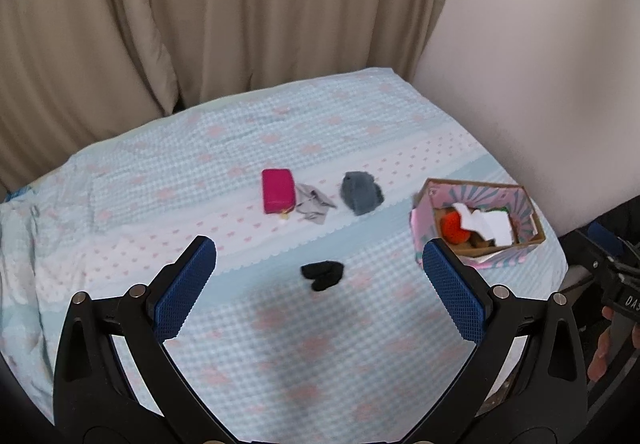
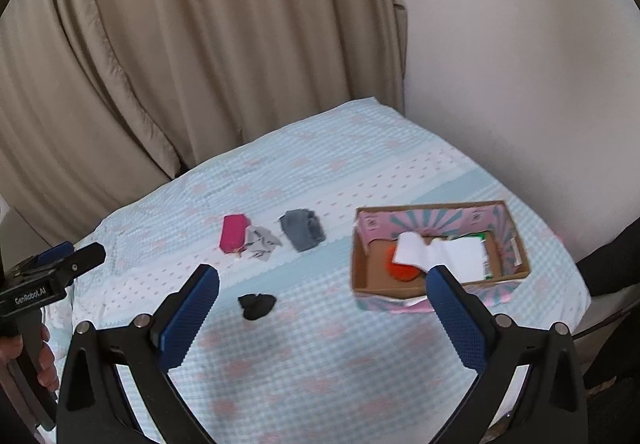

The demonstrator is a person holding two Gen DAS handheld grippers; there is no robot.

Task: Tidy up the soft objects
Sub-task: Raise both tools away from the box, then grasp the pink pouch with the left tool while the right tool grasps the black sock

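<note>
On the blue-and-pink bedspread (image 1: 280, 344) lie a black sock bundle (image 1: 322, 274) (image 2: 257, 305), a magenta pouch (image 1: 278, 191) (image 2: 233, 233), a light grey cloth (image 1: 314, 203) (image 2: 260, 242) and a dark grey folded cloth (image 1: 361, 192) (image 2: 302, 229). A pink patterned cardboard box (image 1: 528, 210) (image 2: 508, 232) at the right holds an orange soft item (image 1: 454, 228) (image 2: 400, 271) and white cloth (image 1: 490, 222) (image 2: 440, 254). My left gripper (image 1: 318, 256) is open and empty above the black sock. My right gripper (image 2: 322, 284) is open and empty, between the sock and the box.
Beige curtains (image 1: 200, 4) hang behind the bed and a white wall (image 1: 540, 44) stands at the right. The bed's right edge (image 2: 576, 308) lies just past the box. The left gripper's body (image 2: 52, 276) shows at the left of the right wrist view.
</note>
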